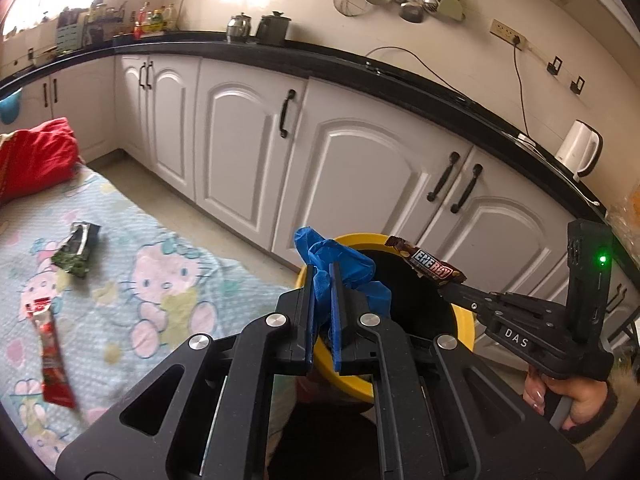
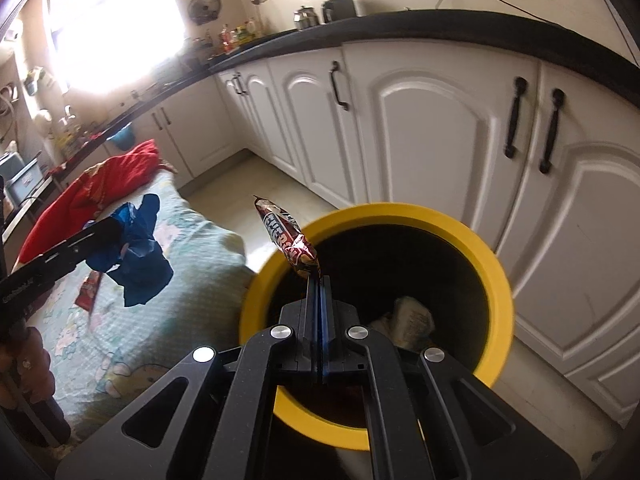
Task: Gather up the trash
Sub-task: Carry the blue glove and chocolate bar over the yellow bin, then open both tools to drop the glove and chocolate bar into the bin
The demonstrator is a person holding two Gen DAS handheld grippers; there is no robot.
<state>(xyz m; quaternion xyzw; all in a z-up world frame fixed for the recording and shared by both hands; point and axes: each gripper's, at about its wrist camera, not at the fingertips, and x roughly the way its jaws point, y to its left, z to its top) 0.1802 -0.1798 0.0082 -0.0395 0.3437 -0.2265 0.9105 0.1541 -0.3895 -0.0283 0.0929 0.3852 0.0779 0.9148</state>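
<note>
White kitchen cabinets are backing a yellow bin (image 2: 496,264). Over it, the left hand-held gripper (image 1: 322,280) is clamping a blue wrapper (image 1: 340,268) and the right hand-held gripper (image 2: 318,280) is pinching a bar wrapper (image 2: 288,236). Releasing near the bin's rim, either could be landing outside.

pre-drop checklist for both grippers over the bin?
1. Left gripper shut on the blue crumpled piece: ok.
2. Right gripper shut on the Energy bar wrapper: ok, pinched by one end.
3. Wrapper over the yellow-rimmed bin opening: ok in the left wrist view.
4. Blue piece fully over the opening: cannot tell; it sits near the rim, and the right wrist view shows it beside the bin.
5. Bin has room: ok, only some pale trash low inside.
6. Trash left on the bed: not ok, red sachet and green packet remain.
</note>
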